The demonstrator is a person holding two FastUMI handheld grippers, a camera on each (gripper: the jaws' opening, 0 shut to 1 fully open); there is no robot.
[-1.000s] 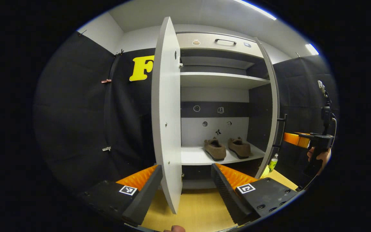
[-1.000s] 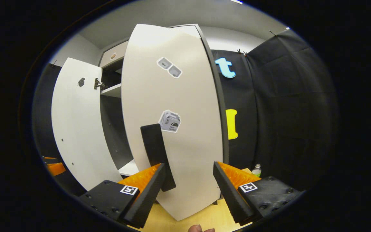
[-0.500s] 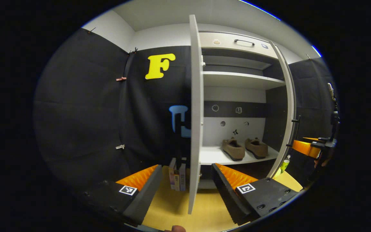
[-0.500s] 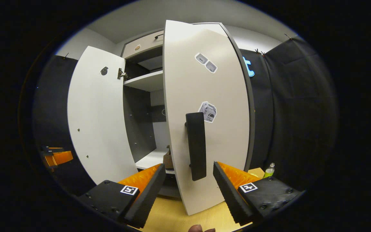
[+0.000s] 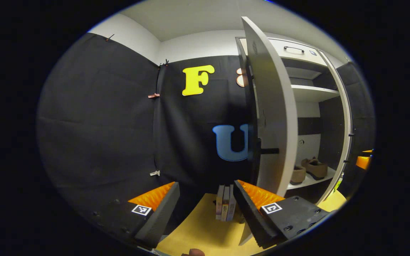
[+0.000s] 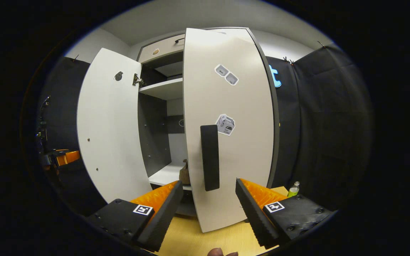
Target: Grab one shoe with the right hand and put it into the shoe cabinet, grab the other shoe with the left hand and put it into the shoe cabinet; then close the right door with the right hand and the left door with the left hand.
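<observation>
Two brown shoes (image 5: pixel 313 168) sit side by side on the lower shelf (image 5: pixel 310 180) of the white shoe cabinet. In the left gripper view my left gripper (image 5: pixel 205 209) is open and empty, just outside the left door (image 5: pixel 274 117), whose dark handle (image 5: pixel 267 151) sticks out above the right finger. My right gripper (image 6: pixel 206 209) is open too, facing the outer face of the right door (image 6: pixel 240 142). That door's black handle (image 6: pixel 209 156) hangs just above the gap between the fingers. A shoe's heel (image 6: pixel 184 174) peeks past the door edge. Both doors stand ajar.
Some books (image 5: pixel 225 203) stand on the yellow floor (image 5: pixel 198 227) by the left door. A green bottle (image 6: pixel 293 189) is on the floor right of the cabinet. Left door's inner face (image 6: pixel 109 121) and the left gripper (image 6: pixel 66 157) appear in the right gripper view.
The left gripper has swung round from the inner side of the left door to its outer side. The right gripper has settled with the right door's handle centred above its fingers.
</observation>
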